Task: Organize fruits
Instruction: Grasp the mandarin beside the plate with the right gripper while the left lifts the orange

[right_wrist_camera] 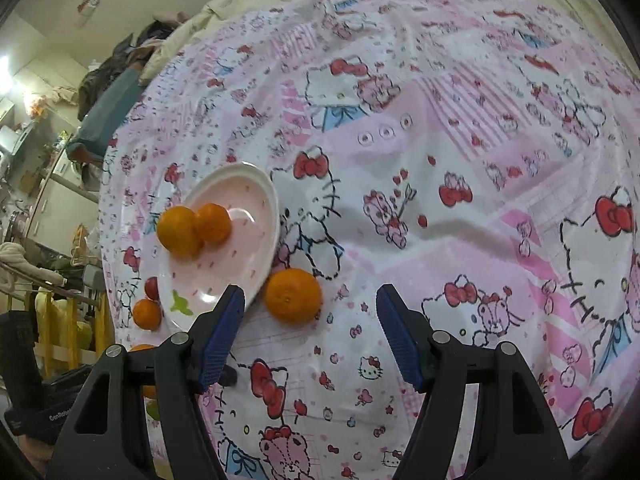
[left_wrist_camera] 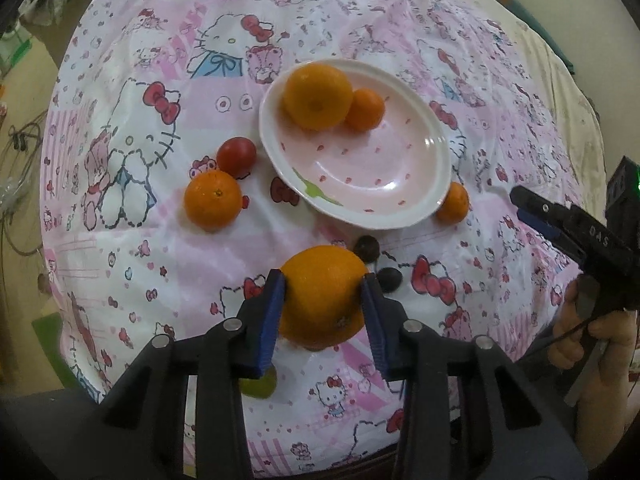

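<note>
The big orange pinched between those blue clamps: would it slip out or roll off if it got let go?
The big orange is round with smooth skin, so it could probably rotate between the flat left gripper pads. Released on the wrinkled tablecloth, it would likely roll briefly, then settle.

A glossy, smooth glazed finish is noted on the plate (left_wrist_camera: 434, 136). The printed cloth (left_wrist_camera: 120, 208) appears matt and creased. Orange peel (left_wrist_camera: 324, 296) is seen finely dimpled, faintly shiny.

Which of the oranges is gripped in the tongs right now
The large orange nearest the camera, pinched between the left tongs. The other oranges sit in the pink plate or loose on the cloth.
</note>
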A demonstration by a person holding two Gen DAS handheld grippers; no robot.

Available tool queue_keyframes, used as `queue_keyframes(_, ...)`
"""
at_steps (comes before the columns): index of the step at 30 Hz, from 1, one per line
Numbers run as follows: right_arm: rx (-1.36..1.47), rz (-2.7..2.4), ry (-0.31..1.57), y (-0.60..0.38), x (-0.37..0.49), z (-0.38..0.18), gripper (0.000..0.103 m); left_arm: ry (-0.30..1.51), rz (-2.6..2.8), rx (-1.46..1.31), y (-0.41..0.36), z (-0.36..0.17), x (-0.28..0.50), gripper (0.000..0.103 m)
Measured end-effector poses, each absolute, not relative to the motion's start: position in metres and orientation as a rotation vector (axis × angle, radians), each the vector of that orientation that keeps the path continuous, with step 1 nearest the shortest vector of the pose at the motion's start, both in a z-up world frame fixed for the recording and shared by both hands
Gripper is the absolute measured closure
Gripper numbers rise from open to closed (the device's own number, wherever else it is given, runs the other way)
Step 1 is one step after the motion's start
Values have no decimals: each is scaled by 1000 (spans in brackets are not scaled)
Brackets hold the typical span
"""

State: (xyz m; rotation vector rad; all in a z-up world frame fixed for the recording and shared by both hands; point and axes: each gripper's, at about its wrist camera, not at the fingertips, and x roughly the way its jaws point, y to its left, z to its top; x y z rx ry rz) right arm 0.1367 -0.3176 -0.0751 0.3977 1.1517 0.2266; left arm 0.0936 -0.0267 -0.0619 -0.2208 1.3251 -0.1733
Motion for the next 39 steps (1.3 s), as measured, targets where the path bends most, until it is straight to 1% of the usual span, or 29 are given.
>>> queue_keyframes(8, 358, 247, 1161, -307, 138, -76, 32, 1351, -136, -282, -19, -69, 100, 66)
queue_keyframes(9, 359, 247, 1163, -307, 139, -77, 32, 1356, -137, -275, -20, -70, 101, 64)
queue_keyframes(10, 362, 245, 1166, -308, 139, -77, 32, 1369, -140, -261, -23, -72, 103, 55)
queue_keyframes(12, 370, 242, 1171, -310, 140, -78, 32, 1410, -136, -252, -27, -80, 103, 45)
queue_keyframes(14, 374, 244, 1168, -310, 139, -77, 32, 1470, -149, -274, -30, -93, 102, 46)
queue_keyframes(15, 374, 245, 1165, -310, 139, -76, 32, 1469, -141, -271, -31, -95, 102, 52)
queue_keyframes(16, 375, 248, 1162, -310, 139, -75, 32, 1465, -129, -244, -33, -96, 102, 65)
queue_keyframes(18, 380, 251, 1156, -311, 139, -73, 32, 1444, -124, -214, -33, -93, 102, 74)
queue_keyframes(21, 382, 252, 1155, -312, 138, -72, 32, 1416, -111, -239, -27, -90, 106, 73)
queue_keyframes(23, 386, 251, 1157, -311, 138, -72, 32, 1407, -88, -262, -24, -90, 108, 64)
queue_keyframes(24, 390, 254, 1158, -311, 137, -71, 32, 1417, -72, -257, -23, -92, 111, 54)
queue_keyframes(25, 391, 258, 1157, -310, 137, -71, 32, 1424, -66, -249, -23, -94, 111, 48)
queue_keyframes(27, 381, 266, 1155, -307, 137, -70, 32, 1432, -79, -234, -29, -100, 114, 43)
queue_keyframes(29, 377, 268, 1154, -306, 138, -70, 32, 1436, -102, -216, -38, -104, 118, 43)
queue_keyframes(33, 361, 257, 1173, -308, 140, -76, 32, 1427, -122, -173, -50, -106, 122, 49)
queue_keyframes(36, 188, 210, 1230, -296, 144, -90, 32, 1431, -120, -172, -51, -105, 123, 53)
queue_keyframes(39, 31, 249, 1278, -275, 148, -105, 32, 1430, -127, -175, -50, -103, 121, 54)
